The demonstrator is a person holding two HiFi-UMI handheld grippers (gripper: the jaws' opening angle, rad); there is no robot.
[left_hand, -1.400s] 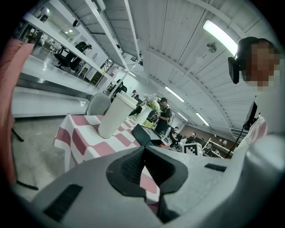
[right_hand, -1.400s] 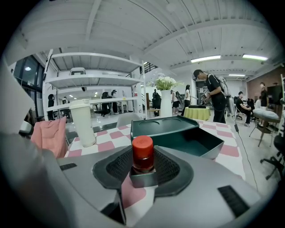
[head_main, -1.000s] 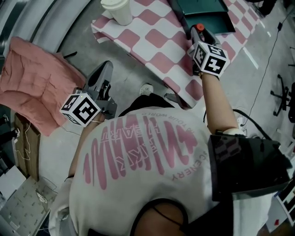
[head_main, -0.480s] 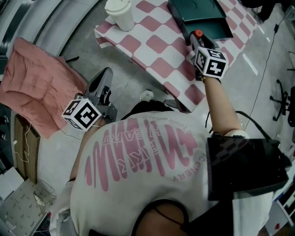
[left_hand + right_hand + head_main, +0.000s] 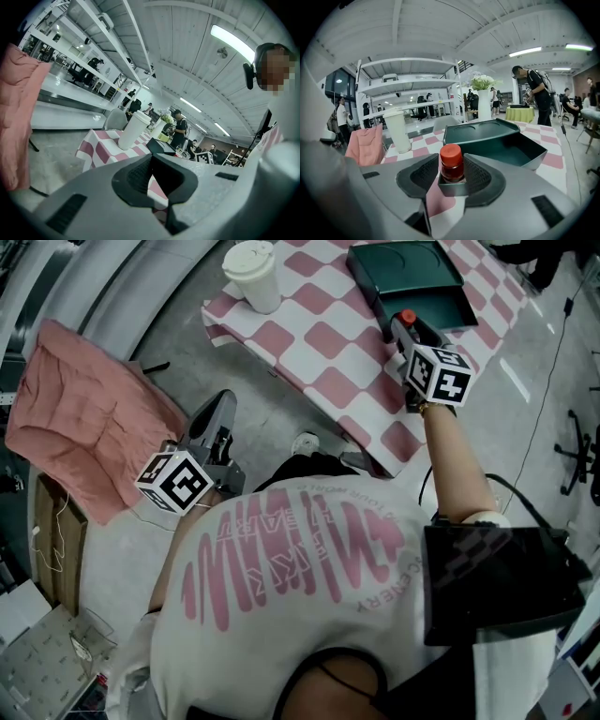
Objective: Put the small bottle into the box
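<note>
A: Head view, where's the bottle?
B: Bottle (image 5: 406,316) stands on the table (image 5: 319,362), just near of the box (image 5: 412,277), btwn the jaws of the R gripper (image 5: 410,334). Not in the box yet. Cup (image 5: 253,273) far left. L gripper (image 5: 214,413) hangs off the table's near-left edge, well apart from it all.
A: L gripper view?
B: Jaws a slit apart, nothing btwn them.
A: R gripper view?
B: Jaws apart, one pad each side of the bottle, no squeeze visible. Its foot sits in what looks like a small dark holder (image 5: 451,189). Box lies open just beyond, to the right.
A: How'll it handle?
B: Prob. light, stiff, smooth-walled; glass or hard plastic, can't tell, so maybe slippery & breakable. Tall for its foot, so tippy. Best taken on the body below the red cap, pads on opposite sides.
A: Vs a sec ago?
B: R jaws have just been opening wider, bottle btwn them. Bottle keeps its spot by the box; L gripper much the same. Cup & box sit lower in the head view, prob. the head shifted.
</note>
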